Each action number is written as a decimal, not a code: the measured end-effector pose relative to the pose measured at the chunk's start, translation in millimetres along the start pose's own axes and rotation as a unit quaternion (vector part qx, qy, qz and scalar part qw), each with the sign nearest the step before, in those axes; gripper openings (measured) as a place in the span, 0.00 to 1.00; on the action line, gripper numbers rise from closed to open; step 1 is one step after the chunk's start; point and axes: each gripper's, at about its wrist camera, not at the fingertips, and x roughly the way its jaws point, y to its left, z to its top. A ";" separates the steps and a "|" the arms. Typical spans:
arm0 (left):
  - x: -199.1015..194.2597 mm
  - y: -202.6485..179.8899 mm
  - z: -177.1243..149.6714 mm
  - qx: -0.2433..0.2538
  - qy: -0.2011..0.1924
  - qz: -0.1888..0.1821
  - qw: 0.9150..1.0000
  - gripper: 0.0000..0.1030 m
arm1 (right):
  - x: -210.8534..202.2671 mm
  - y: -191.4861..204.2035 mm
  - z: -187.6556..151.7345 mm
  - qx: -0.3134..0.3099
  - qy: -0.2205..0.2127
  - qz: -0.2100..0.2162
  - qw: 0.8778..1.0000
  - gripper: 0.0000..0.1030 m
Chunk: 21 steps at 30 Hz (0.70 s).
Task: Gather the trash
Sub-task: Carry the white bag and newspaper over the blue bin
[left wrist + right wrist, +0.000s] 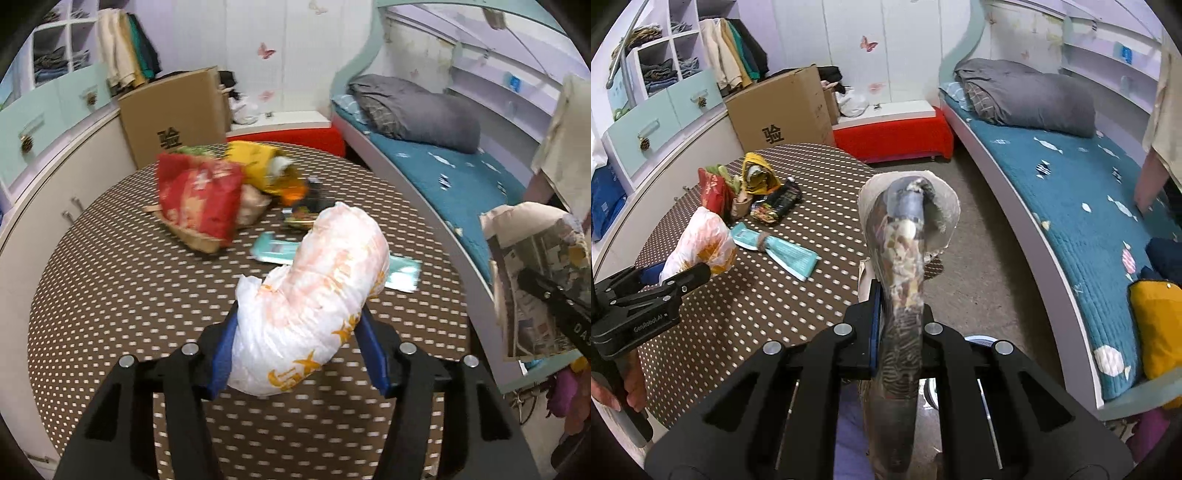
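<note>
A bunched white plastic bag with orange print (pixel 314 280) hangs above the dotted brown table (pixel 110 295), and my left gripper (pixel 299 317) is shut on its lower part. The right wrist view shows that bag (pixel 701 236) and the left gripper (pixel 677 271) at the left. My right gripper (pixel 901 299) is shut on a folded newspaper (pixel 905 258) held past the table's right edge; the newspaper (pixel 535 266) also shows in the left wrist view. On the table lie a red snack bag (pixel 199 199), a yellow wrapper (pixel 258 162), dark wrappers (pixel 779 203) and a teal pack (pixel 783 247).
A cardboard box (pixel 173 118) stands behind the table, with a red bench (pixel 894 133) beside it. A bed with a teal cover (pixel 1071 177) and grey bedding (pixel 1027 96) runs along the right. Cabinets (pixel 48 122) line the left. A hand (pixel 613 391) grips the left gripper's handle.
</note>
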 end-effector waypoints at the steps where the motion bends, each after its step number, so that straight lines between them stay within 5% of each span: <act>1: -0.8 -7.6 0.2 0.005 -0.001 -0.003 1.000 0.56 | -2.1 -6.1 -2.1 0.005 0.000 -0.003 1.000 0.08; 21: 22.3 -155.2 -7.9 0.112 0.026 -0.076 0.990 0.56 | -18.2 -125.4 -49.7 0.099 0.021 -0.065 0.993 0.09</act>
